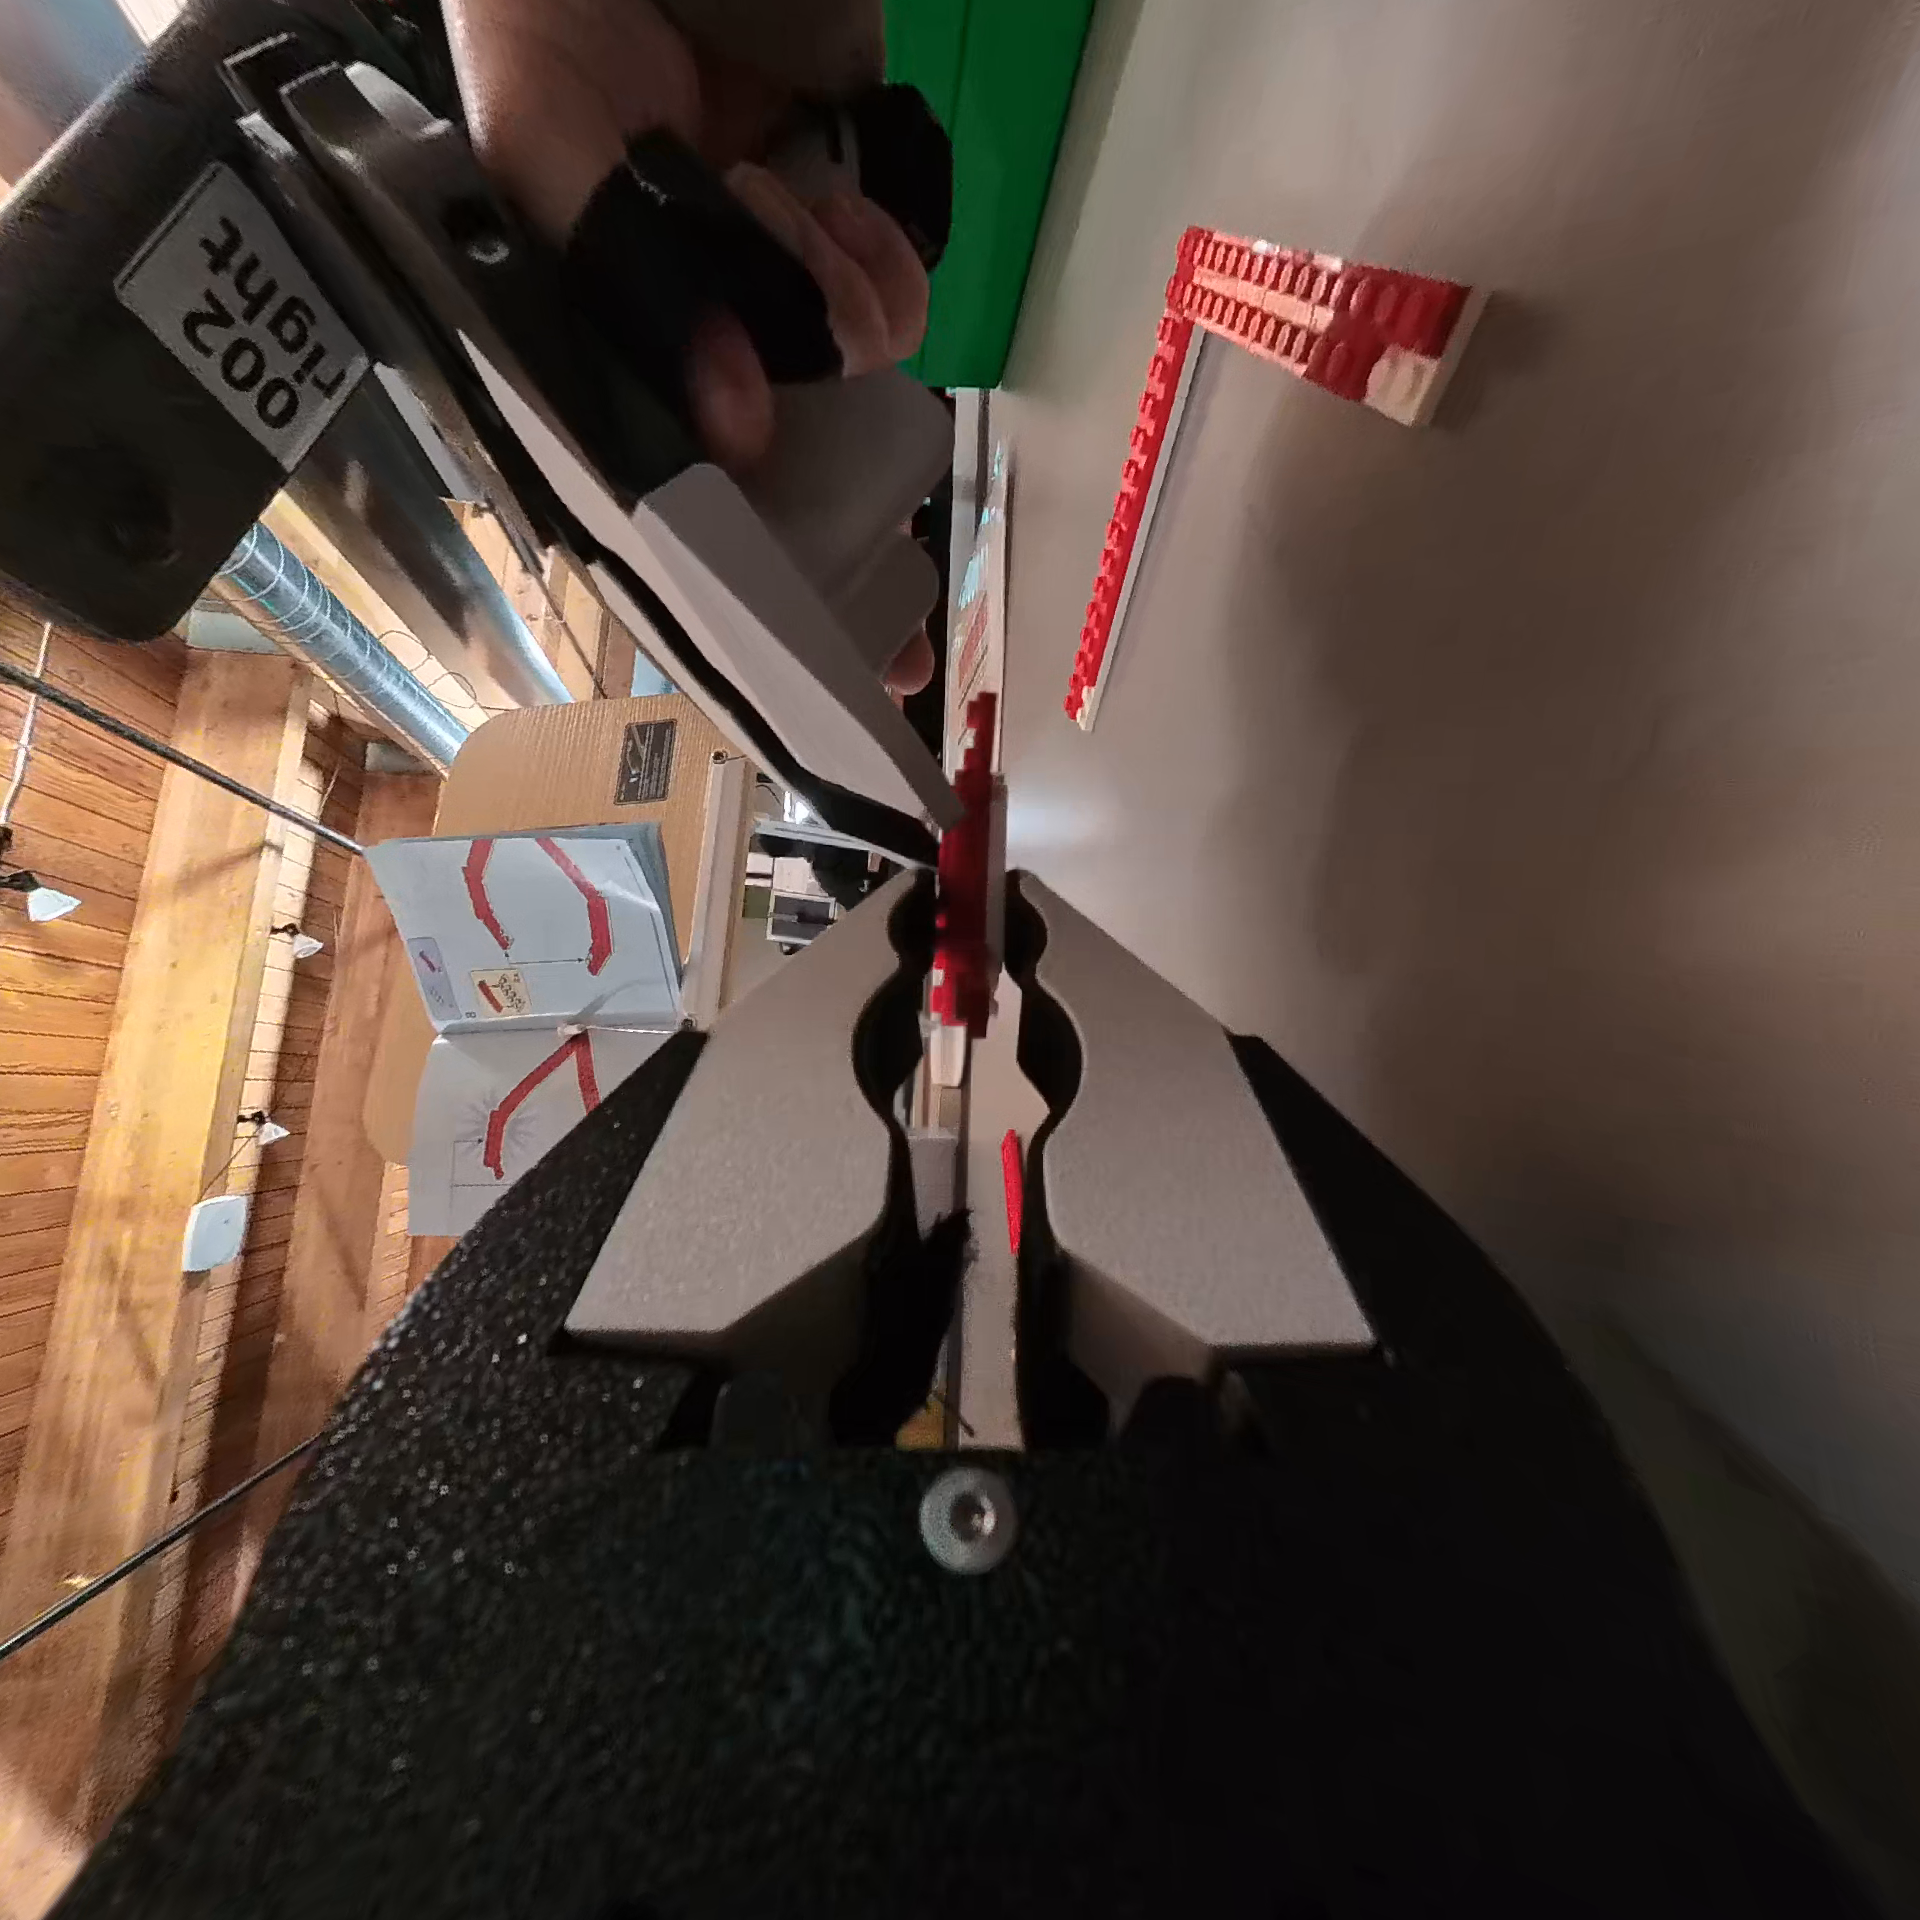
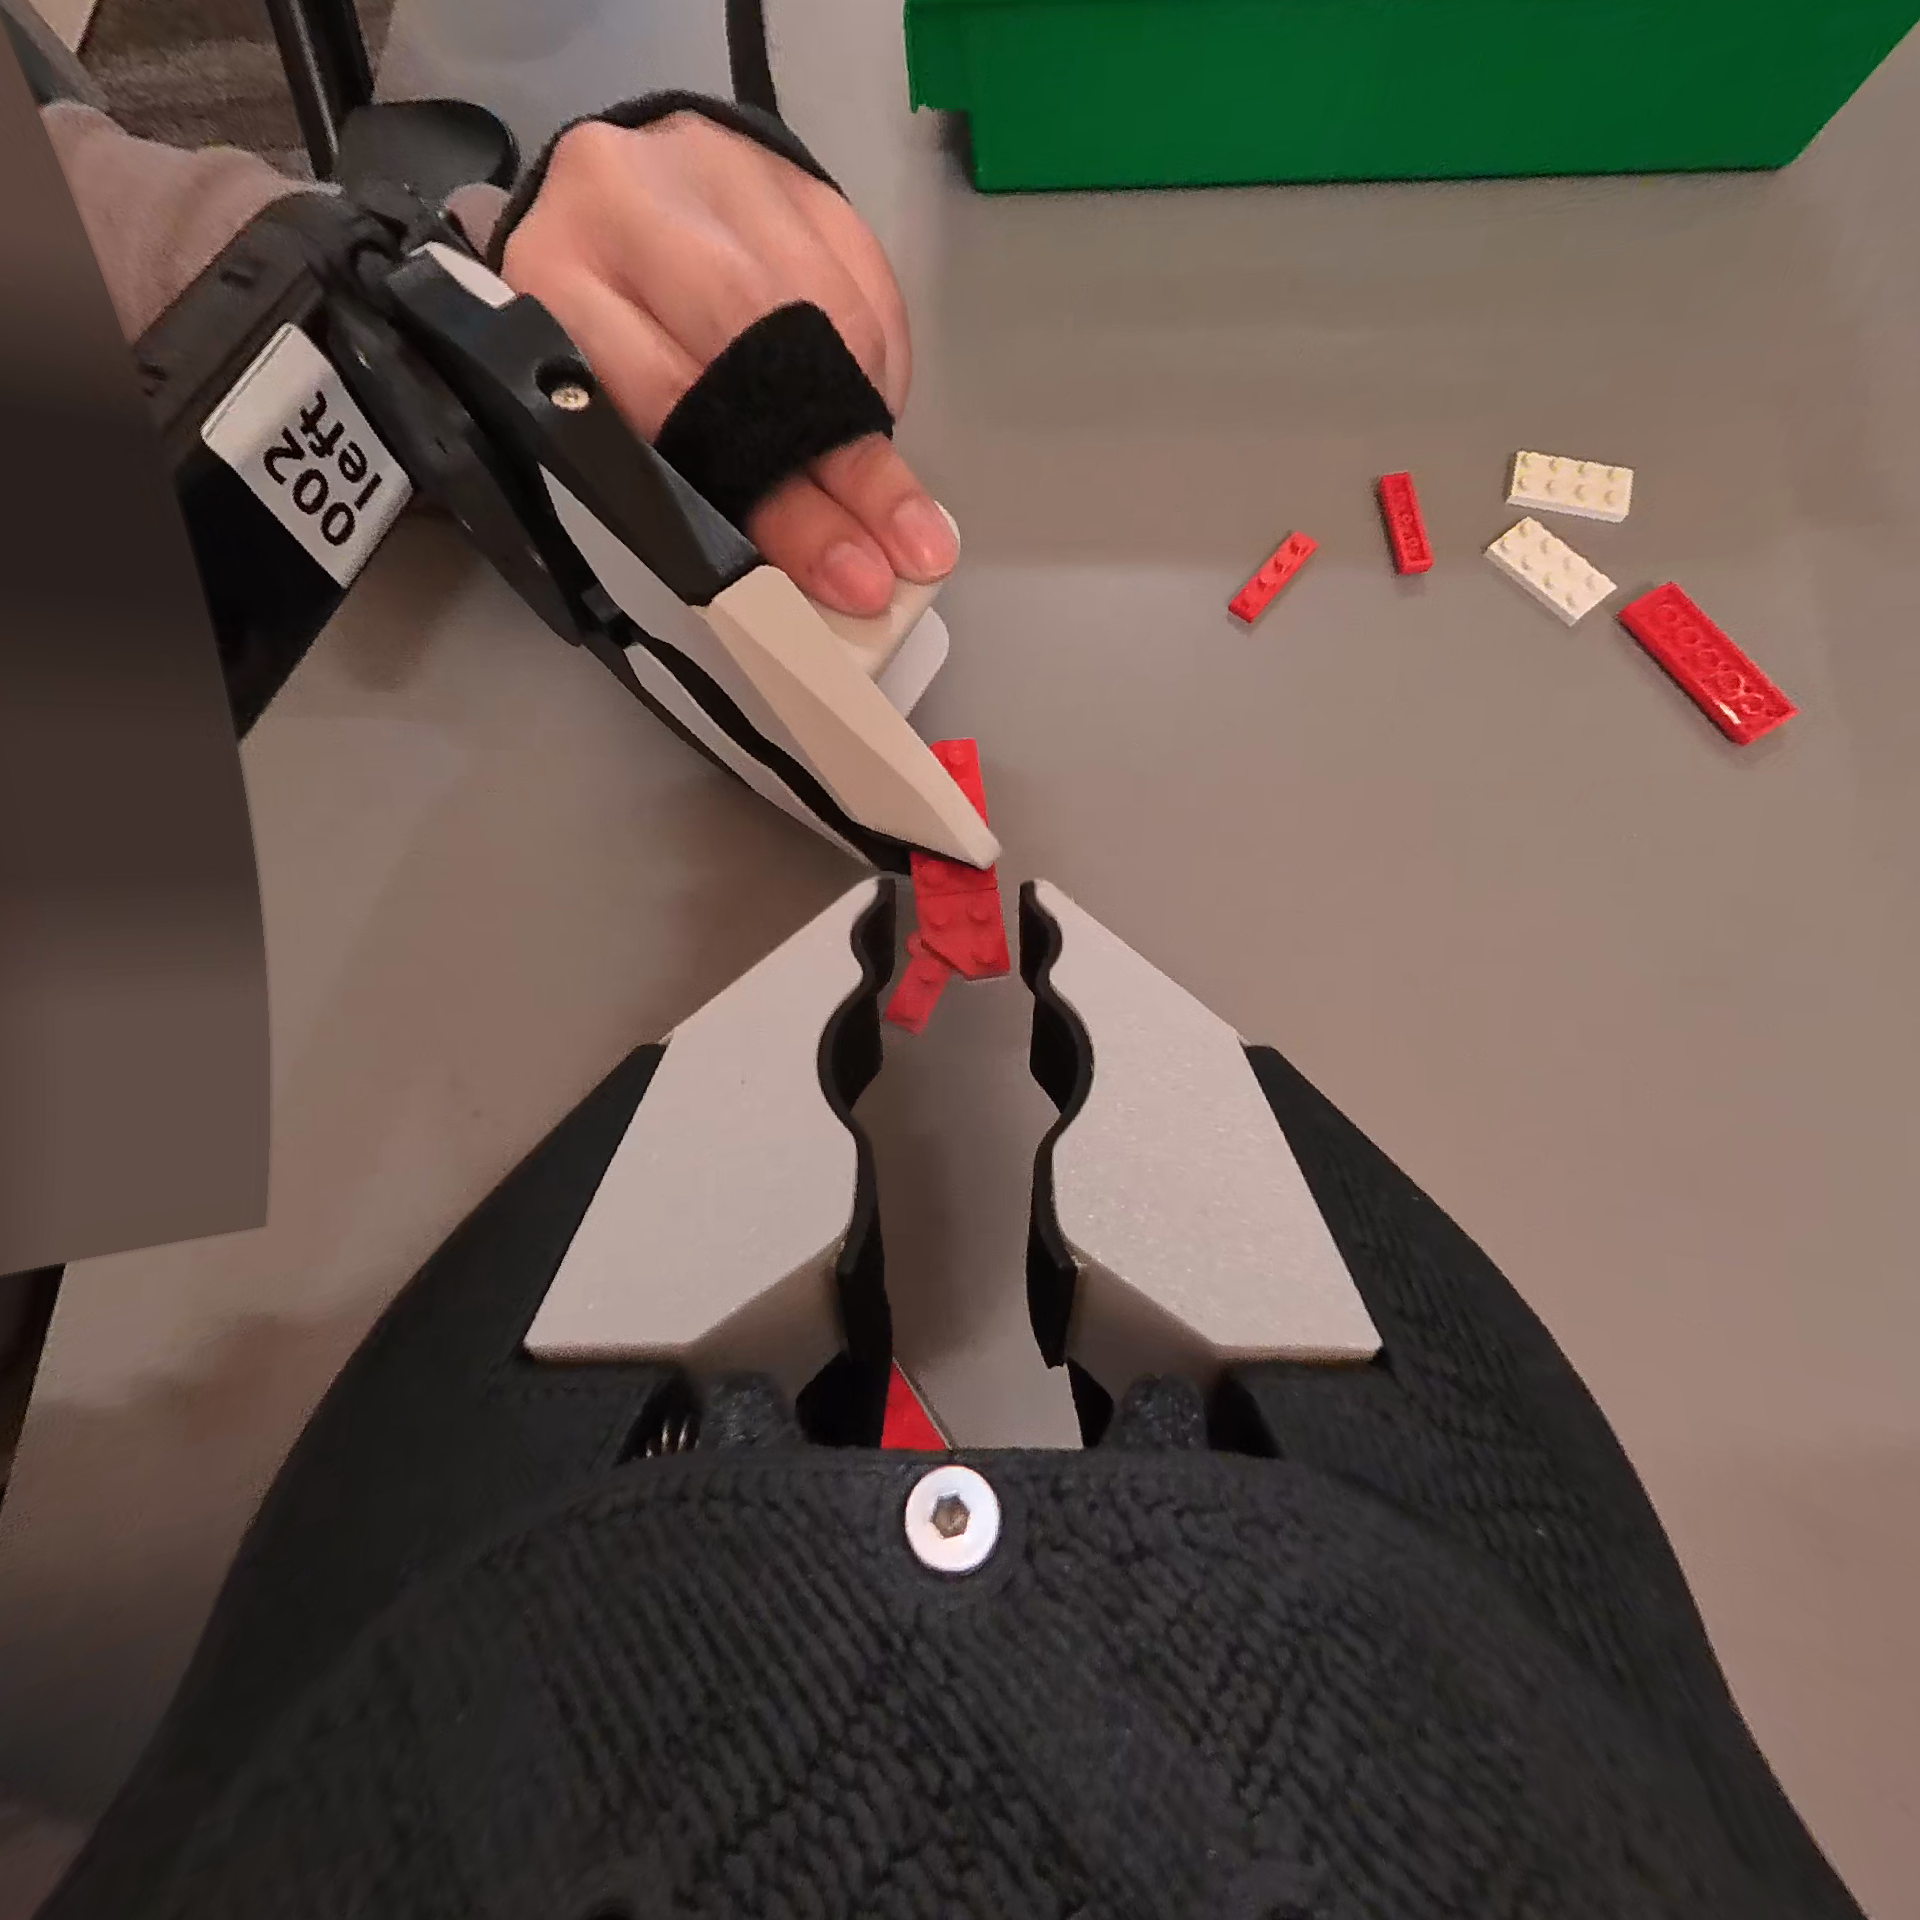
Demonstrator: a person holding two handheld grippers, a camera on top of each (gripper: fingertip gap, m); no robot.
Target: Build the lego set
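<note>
A small red lego assembly [image 2: 961, 920] of several joined plates hangs above the grey table [image 2: 1351, 1039]. My left gripper [image 2: 961, 857] comes in from the upper left and is shut on it across its thickness. In the left wrist view the assembly [image 1: 961, 914] shows edge-on between the left gripper's [image 1: 968, 883] pads. My right gripper [image 2: 956, 891] straddles the assembly's width, jaws slightly apart with a thin gap on each side. In the left wrist view the right gripper [image 1: 940, 836] touches the assembly's upper part.
Loose pieces lie at right: two small red plates [image 2: 1273, 577], [image 2: 1405, 523], two white plates [image 2: 1569, 485], [image 2: 1548, 569], a longer red plate [image 2: 1704, 677]. A green bin [image 2: 1351, 94] stands behind. A red-and-white L-shaped build [image 1: 1299, 301] lies on the table. An open instruction booklet [image 1: 530, 935] stands nearby.
</note>
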